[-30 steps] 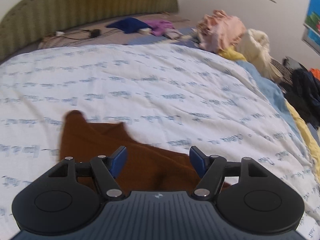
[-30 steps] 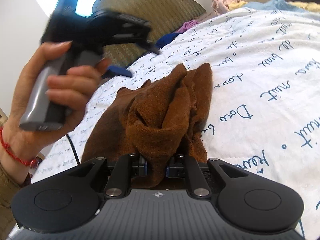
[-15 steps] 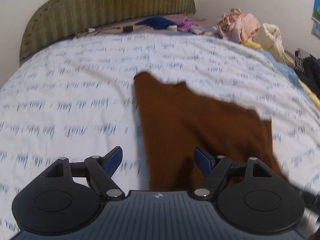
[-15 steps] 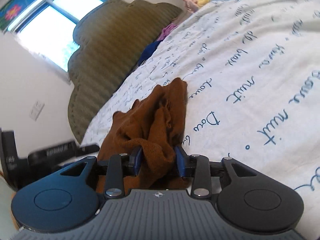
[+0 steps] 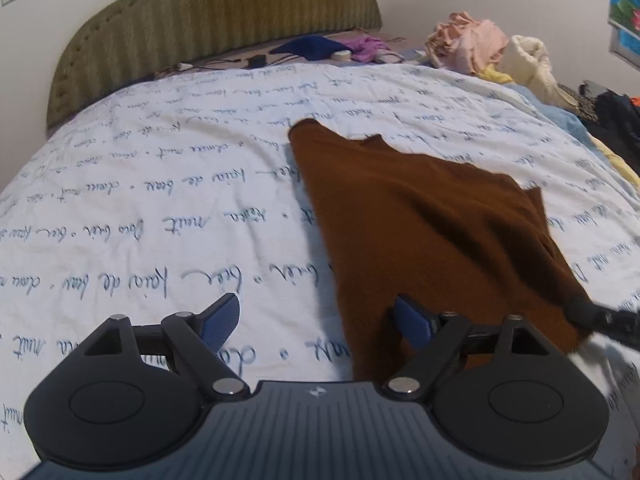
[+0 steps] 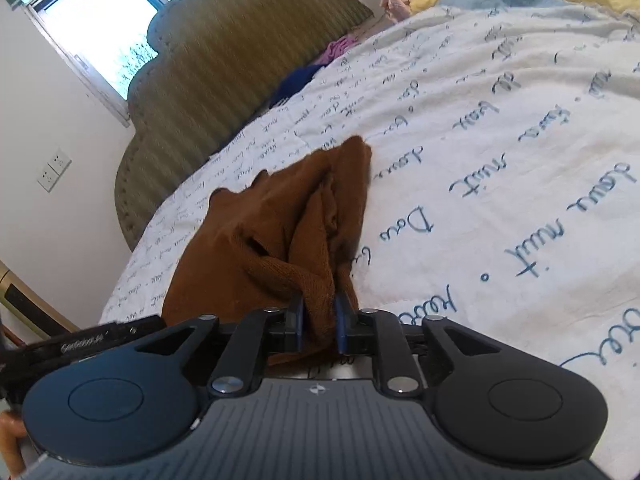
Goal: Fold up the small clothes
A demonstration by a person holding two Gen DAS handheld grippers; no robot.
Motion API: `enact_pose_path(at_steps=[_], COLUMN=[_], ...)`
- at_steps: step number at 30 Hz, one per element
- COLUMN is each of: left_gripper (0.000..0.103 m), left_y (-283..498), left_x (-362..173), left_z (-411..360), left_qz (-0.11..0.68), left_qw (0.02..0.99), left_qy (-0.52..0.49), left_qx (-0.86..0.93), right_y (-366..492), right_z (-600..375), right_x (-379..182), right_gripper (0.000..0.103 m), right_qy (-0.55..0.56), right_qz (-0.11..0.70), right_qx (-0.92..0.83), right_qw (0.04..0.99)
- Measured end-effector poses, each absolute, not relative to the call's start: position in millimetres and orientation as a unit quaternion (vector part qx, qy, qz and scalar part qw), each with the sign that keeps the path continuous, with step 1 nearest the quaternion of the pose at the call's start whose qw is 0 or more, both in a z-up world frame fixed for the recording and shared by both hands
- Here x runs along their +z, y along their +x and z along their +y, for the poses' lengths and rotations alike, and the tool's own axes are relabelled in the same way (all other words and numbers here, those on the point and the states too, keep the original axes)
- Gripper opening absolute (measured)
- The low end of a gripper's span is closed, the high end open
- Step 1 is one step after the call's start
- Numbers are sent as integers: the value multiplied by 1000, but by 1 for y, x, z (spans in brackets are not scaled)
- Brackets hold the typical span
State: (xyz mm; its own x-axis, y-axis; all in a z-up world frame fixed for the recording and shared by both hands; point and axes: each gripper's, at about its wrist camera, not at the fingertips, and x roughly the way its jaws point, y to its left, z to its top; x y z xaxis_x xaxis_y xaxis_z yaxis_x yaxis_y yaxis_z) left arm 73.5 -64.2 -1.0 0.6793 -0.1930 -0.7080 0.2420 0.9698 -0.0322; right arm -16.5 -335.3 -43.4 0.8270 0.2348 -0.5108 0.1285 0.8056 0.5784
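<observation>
Brown knit garment (image 5: 420, 216), corner pinched between right gripper (image 6: 318, 326) pads, left gripper (image 5: 316, 322) spread empty; best grasped at near hem, drawn taut.

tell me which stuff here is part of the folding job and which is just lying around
Part of the job:
- brown garment, spread on the white printed bedsheet
- right gripper, shut on the garment's edge
- left gripper, open, holding nothing

Just lying about:
- pink clothes pile
- cream bundle
- blue cloth and purple cloth by the headboard
- dark clothes
</observation>
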Motion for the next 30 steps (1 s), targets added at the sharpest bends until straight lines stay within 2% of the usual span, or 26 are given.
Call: enact_pose_path(at_steps=[2, 4, 8, 11, 13, 14, 16, 19, 25, 30], left_gripper=[85, 85, 85, 81, 53, 47, 24, 16, 14, 18], left_y=[69, 69, 80, 89, 93, 95, 96, 98, 88, 77], left_x=[-7, -16, -32, -41, -47, -48, -50, -48, -33, -29], left_z=[-63, -61, -52, -46, -42, -41, -37, -27, -9, -17], left_qz=[400, 420, 444, 450, 455, 458, 460, 459, 438, 447], left_qw=[905, 890, 862, 842, 831, 828, 827, 823, 843, 852], left_qy=[18, -12, -96, -154, -177, -182, -183, -201, -194, -124], left_qx=[-142, -174, -224, -256, -268, -267, -266, -266, -245, -243], right_y=[-18, -18, -10, -1, 5, 9, 16, 23, 9, 3], right_z=[-336, -338, -344, -343, -341, -341, -341, -340, -330, -323], right_x=[-42, -44, -54, -58, -60, -62, -65, -71, -65, -64], right_gripper=[37, 55, 56, 56, 51, 49, 38, 26, 22, 23], right_qy=[307, 310, 327, 336, 335, 339, 358, 390, 437, 379], right_qz=[290, 289, 308, 321, 325, 326, 331, 337, 322, 349], right_qx=[26, 21, 47, 83, 90, 93, 98, 105, 137, 111], right_qw=[906, 905, 892, 882, 880, 877, 868, 851, 828, 850])
